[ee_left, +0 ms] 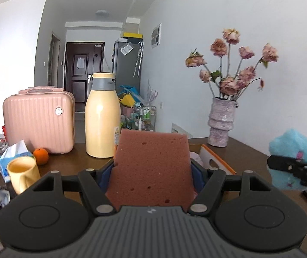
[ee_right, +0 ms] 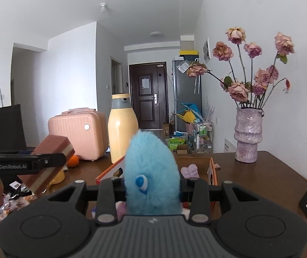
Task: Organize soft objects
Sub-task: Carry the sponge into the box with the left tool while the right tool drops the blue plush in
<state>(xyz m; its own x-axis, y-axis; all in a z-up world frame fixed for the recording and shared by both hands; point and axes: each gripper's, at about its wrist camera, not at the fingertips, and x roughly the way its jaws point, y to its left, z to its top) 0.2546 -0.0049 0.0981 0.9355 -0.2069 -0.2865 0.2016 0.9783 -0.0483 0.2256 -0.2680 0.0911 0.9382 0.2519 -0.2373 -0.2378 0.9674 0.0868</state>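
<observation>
Left wrist view: left tool (ee_left: 152, 169) clamps sponge (ee_left: 151, 167); right tool (ee_right: 152, 185) pinches blue plush (ee_right: 151, 172). Both ride above counter (ee_right: 261, 172), short of box (ee_right: 212, 169). Judgement: centre each over box before releasing.

My two wrist cameras sit close behind my tongs, looking level across the brown wooden desk (ee_left: 244, 152); both share the lilac vase (ee_right: 248, 133).
</observation>
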